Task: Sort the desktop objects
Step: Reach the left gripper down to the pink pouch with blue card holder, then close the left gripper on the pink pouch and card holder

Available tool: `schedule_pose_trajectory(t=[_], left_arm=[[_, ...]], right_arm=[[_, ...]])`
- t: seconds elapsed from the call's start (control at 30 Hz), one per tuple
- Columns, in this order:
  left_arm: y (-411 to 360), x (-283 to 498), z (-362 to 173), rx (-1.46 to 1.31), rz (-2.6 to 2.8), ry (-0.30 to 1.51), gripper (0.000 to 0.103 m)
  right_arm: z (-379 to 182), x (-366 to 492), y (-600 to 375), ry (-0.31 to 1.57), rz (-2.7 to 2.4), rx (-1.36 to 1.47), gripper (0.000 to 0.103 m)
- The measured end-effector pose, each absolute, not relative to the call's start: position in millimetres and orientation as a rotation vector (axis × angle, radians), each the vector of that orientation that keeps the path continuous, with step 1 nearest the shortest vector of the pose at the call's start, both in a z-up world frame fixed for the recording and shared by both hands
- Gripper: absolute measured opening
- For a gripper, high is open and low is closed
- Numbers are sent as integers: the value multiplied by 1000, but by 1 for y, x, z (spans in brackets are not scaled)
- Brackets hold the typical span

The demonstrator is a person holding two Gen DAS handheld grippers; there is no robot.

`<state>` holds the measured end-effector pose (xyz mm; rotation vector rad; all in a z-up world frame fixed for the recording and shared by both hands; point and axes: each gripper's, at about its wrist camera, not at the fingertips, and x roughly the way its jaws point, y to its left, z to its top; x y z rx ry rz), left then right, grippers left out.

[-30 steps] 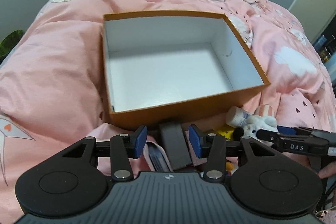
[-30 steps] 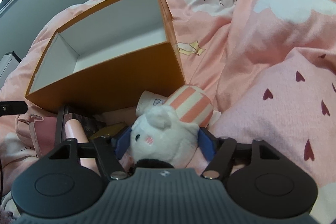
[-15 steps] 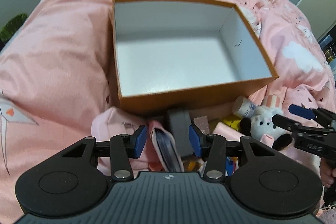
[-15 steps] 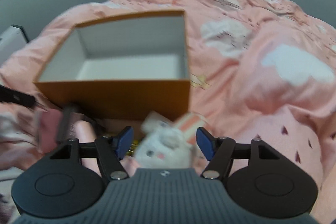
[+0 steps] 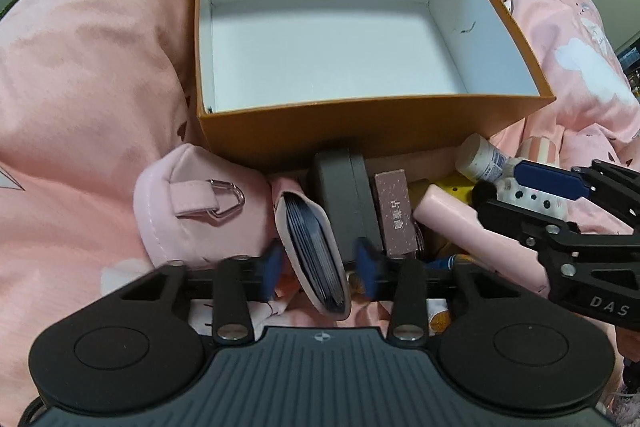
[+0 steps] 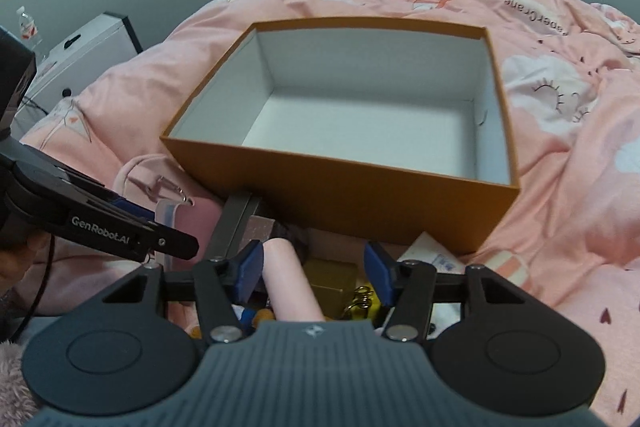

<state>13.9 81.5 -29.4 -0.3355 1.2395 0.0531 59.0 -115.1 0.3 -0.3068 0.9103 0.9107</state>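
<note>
With the left gripper [image 5: 318,269] half-closing around the pink card wallet [image 5: 316,251] at lower centre, squeeze until the pads bite before lifting to the orange box [image 5: 360,143], while the right gripper [image 6: 314,273] closes part-way, gripping nothing yet

box [image 5: 360,143] lies on quilt [image 5: 92,67]; pouch [image 5: 192,203], wallet [image 5: 316,251], case [image 5: 344,203] before it.

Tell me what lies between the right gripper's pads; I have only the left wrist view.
Observer: The pink tube lies between the pads of the right gripper, well clear of one of them. The jaws have just been closing, but they do not clamp it.
Operator: Report what is beside it.
Observer: A gold box lies beside the tube, also between the pads, with a brass clip at its near corner.
</note>
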Motion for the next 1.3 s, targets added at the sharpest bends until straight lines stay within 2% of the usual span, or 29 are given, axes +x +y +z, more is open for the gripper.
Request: schedule_pose_trajectory(t=[0.07,0.23,0.33,0.43,0.6,0.7,0.73,0.77,0.8,0.9,1.3], left_arm=[[81,13,-31,-325,54,1234,31],[87,10,-23,-324,70,1171,22],[91,9,-13,-310,47,1132,20],[96,8,-9,-309,39,1128,20],[96,12,-15,-247,50,1196,29],[107,8,2,-242,75,1153,35],[110,6,10,-233,71,1131,41],[115,3,18,-225,73,1111,51],[121,0,25,-219,90,1089,54],[138,-3,29,-223,166,1069,54],[146,7,-21,-314,126,1223,54]], right_arm=[[-3,59,-112,920,915,-313,58],[-8,63,-104,937,933,-318,57],[-9,65,-98,956,965,-310,51],[-10,66,-89,964,994,-316,50],[-11,59,-71,963,1056,-326,50],[-13,54,-59,982,1101,-324,50],[-13,53,-55,994,1116,-318,50],[-12,53,-50,1005,1128,-308,50],[-12,52,-46,1016,1139,-296,50],[-12,46,-29,1028,1172,-282,51],[-38,16,-1,983,1146,-456,48]])
